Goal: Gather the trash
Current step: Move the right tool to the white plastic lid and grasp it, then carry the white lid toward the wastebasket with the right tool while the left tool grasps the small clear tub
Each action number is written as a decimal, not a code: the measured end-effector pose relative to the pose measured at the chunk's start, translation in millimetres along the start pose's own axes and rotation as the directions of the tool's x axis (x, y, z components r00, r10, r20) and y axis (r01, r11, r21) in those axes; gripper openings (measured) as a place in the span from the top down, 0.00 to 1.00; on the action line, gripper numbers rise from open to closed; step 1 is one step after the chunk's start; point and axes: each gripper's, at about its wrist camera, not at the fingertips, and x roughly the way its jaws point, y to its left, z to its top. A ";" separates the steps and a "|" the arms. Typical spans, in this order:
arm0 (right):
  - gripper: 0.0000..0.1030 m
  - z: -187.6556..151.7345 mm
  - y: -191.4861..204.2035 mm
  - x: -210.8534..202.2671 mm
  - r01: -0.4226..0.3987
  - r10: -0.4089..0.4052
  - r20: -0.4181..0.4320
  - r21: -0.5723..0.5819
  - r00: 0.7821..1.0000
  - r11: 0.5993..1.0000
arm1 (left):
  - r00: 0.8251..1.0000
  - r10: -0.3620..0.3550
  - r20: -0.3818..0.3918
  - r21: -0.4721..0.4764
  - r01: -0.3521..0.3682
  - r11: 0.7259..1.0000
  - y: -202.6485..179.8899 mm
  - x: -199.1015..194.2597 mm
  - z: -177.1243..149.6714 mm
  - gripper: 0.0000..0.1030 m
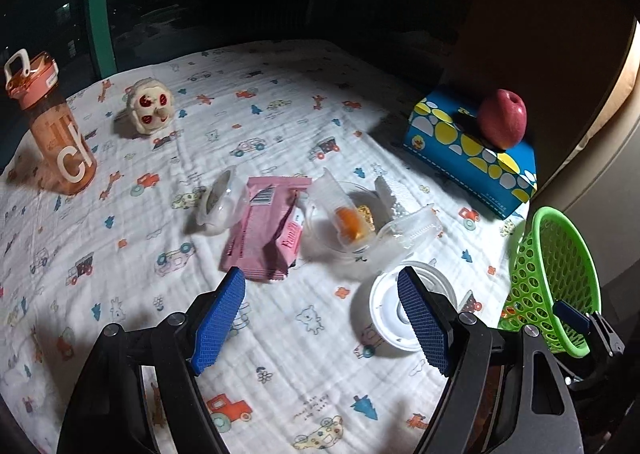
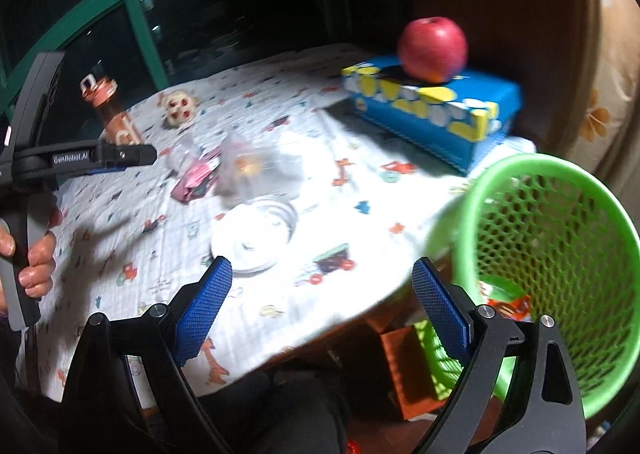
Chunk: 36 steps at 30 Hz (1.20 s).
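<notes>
Though crumpled, pink wrapper w/ barcode lies flat.

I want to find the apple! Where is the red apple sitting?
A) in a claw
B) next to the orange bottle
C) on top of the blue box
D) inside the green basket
C: the red apple rests on top of the blue box, away from the green basket.
</notes>
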 end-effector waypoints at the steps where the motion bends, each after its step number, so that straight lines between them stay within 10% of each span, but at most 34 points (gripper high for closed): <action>1: 0.11 1.2 7.0 7.1 -0.009 0.009 -0.011 -0.014 1.000 1.000 | 1.000 0.005 0.000 -0.007 -0.005 1.000 4.6 -0.5 -0.6 0.26; 36: 0.05 13.5 64.1 132.7 -0.020 -0.014 -0.191 -0.179 0.982 0.984 | 0.994 0.101 -0.051 -0.067 -0.105 0.992 75.4 35.2 11.9 0.25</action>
